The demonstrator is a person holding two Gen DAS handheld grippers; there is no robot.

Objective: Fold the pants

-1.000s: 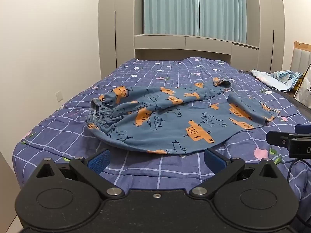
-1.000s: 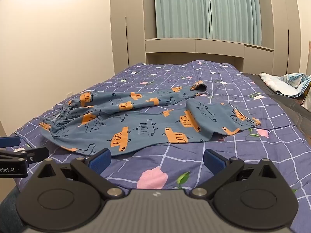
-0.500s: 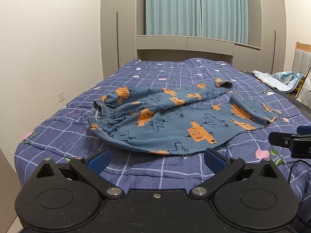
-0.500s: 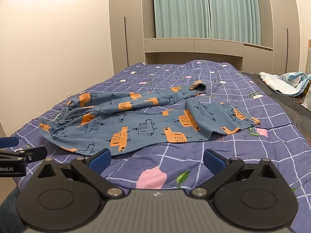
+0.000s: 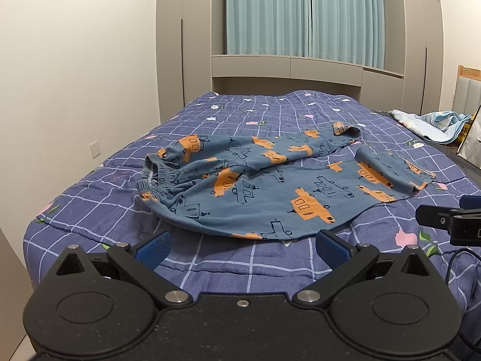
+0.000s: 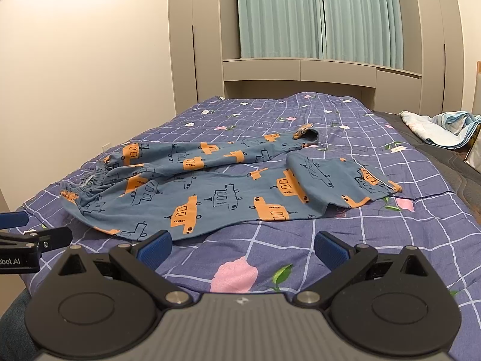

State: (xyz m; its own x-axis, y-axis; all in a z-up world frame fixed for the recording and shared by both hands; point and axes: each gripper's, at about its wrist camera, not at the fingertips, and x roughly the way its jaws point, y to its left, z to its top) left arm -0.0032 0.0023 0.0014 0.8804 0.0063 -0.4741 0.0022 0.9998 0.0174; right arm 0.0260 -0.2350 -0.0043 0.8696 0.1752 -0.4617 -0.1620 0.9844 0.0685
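Observation:
Blue pants (image 5: 270, 180) (image 6: 210, 186) printed with orange vehicles lie spread and rumpled on the bed. Their elastic waistband (image 5: 156, 174) is at the left; the two legs run to the right, the far one ending in a curled cuff (image 5: 342, 128). My left gripper (image 5: 242, 245) hovers open just short of the pants' near hem, nothing between its blue pads. My right gripper (image 6: 243, 245) is open too, over bare quilt near the hem, right of the left one. Each gripper's tip shows at the edge of the other's view.
The bed carries a purple checked quilt (image 5: 255, 270) with pink flowers. A wall (image 5: 75, 75) runs along the left, with cupboards and teal curtains (image 5: 303, 15) behind the bed. A light blue blanket (image 5: 436, 124) is bundled at the far right. A cable hangs near the right gripper.
Both views have drifted a little back and up from the pants. The pants have not moved, and both grippers stay open.

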